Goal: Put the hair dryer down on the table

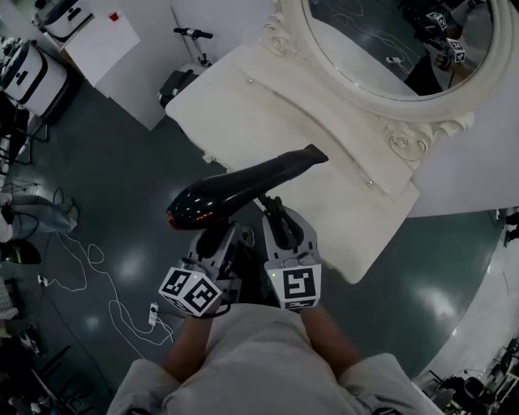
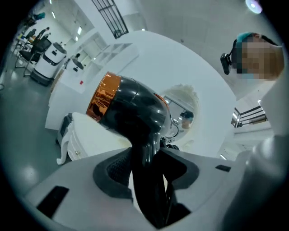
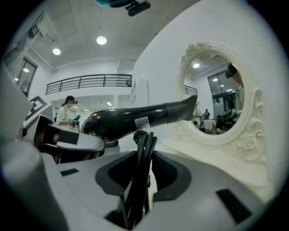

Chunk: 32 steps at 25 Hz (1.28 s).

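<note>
The black hair dryer (image 1: 243, 188) hangs in the air at the near edge of the white table (image 1: 243, 101), its handle (image 2: 151, 180) clamped between the 2 jaws of the left gripper (image 1: 214, 241), while the right gripper (image 1: 276, 219) pinches its folded cord (image 3: 139, 171).

a big oval mirror (image 1: 381, 40) in a carved cream frame (image 1: 405, 142) fills the far right. the floor (image 1: 105, 194) is dark grey-green; on it at the near left a white cable (image 1: 85, 271) loops to a power strip (image 1: 152, 314). at the far left stands a white cabinet (image 1: 101, 44) with a small red thing (image 1: 114, 15) on top, and a white machine (image 1: 32, 73) beside it. in the right gripper view a balcony railing (image 3: 88, 82) runs under round ceiling lights (image 3: 101, 40), and a person (image 3: 67, 113) stands far off at the left.
</note>
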Each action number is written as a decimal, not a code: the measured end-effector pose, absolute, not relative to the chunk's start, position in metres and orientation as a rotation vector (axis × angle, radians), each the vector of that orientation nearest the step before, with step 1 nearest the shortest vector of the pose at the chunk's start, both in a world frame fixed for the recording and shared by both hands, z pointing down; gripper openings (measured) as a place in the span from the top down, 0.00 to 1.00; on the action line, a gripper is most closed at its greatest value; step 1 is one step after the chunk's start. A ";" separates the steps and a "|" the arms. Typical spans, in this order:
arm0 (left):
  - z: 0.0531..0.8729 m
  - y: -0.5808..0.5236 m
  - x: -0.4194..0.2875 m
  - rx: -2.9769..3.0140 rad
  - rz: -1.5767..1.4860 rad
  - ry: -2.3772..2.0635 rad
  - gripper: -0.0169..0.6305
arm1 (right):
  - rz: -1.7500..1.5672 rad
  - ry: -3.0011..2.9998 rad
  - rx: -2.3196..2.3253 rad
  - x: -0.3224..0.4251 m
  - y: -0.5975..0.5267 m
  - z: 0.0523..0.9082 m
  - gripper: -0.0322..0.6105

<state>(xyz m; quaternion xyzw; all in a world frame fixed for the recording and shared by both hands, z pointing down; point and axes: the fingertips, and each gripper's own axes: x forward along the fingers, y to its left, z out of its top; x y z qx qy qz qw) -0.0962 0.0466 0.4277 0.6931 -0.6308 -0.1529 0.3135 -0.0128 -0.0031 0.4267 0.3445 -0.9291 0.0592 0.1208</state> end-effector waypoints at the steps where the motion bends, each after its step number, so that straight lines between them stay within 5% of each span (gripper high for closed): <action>1: 0.429 0.038 -0.093 1.840 -0.394 -1.633 0.69 | 0.176 -2.693 1.037 -0.009 -0.010 0.428 0.78; 11: 0.447 -0.054 -0.056 1.970 -0.305 -1.312 0.69 | 0.224 -2.459 1.377 0.038 -0.076 0.441 0.78; 32: 0.531 -0.066 -0.032 1.853 -0.175 -1.144 0.69 | 0.433 -2.188 1.434 0.064 -0.076 0.523 0.78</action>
